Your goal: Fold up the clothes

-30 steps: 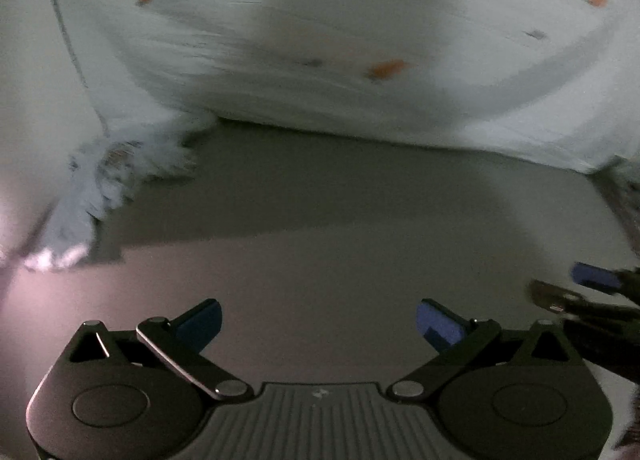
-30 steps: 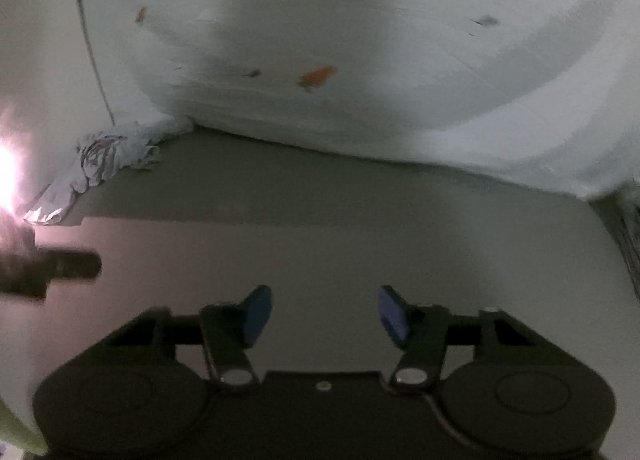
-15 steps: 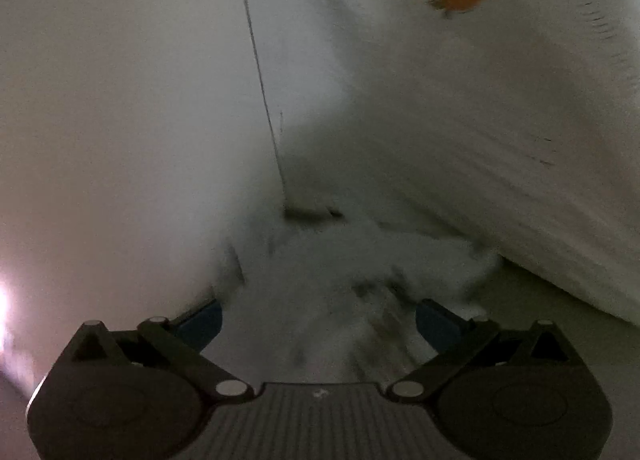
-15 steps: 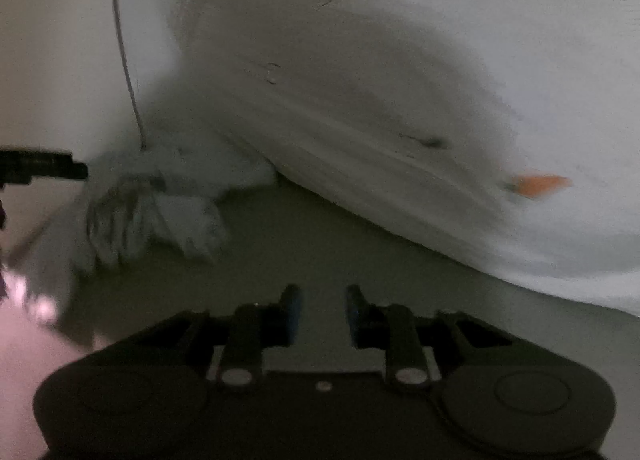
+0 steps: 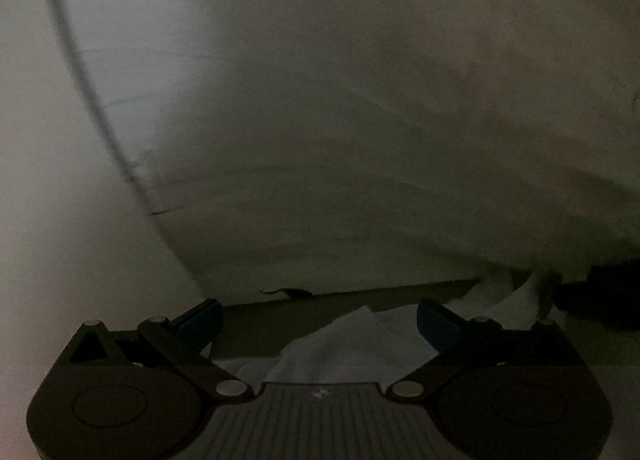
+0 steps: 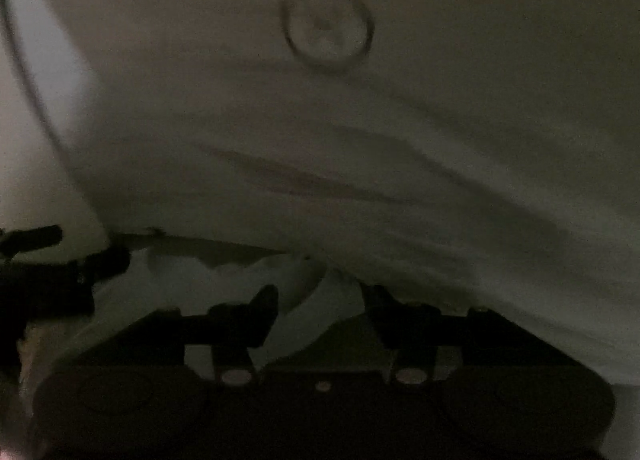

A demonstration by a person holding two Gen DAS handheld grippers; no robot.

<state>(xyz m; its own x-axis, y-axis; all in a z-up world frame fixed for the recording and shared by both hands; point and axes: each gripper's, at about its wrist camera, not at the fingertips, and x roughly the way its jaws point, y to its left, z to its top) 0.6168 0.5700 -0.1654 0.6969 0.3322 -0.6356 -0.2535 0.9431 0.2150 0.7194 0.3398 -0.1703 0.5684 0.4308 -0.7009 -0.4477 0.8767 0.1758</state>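
Note:
A crumpled white garment (image 5: 352,344) lies on the surface against a big white bedding mass (image 5: 320,120). My left gripper (image 5: 318,320) is open, its blue-padded fingers astride the garment's near edge. In the right wrist view the same garment (image 6: 316,300) bunches between the fingers of my right gripper (image 6: 320,304), which stands open over it. The other gripper shows dark at the left edge of the right wrist view (image 6: 48,284) and at the right edge of the left wrist view (image 5: 600,300). The scene is dim.
The white bedding (image 6: 360,140), with a round printed mark (image 6: 326,32), overhangs the garment and fills both views. A thin dark cord (image 5: 80,80) runs down the pale wall on the left. A strip of grey surface (image 5: 280,320) shows under the bedding.
Both grippers have moved forward and left to the crumpled garment at the bedding's edge. The right gripper narrowed, then opened again around the cloth. The views have darkened.

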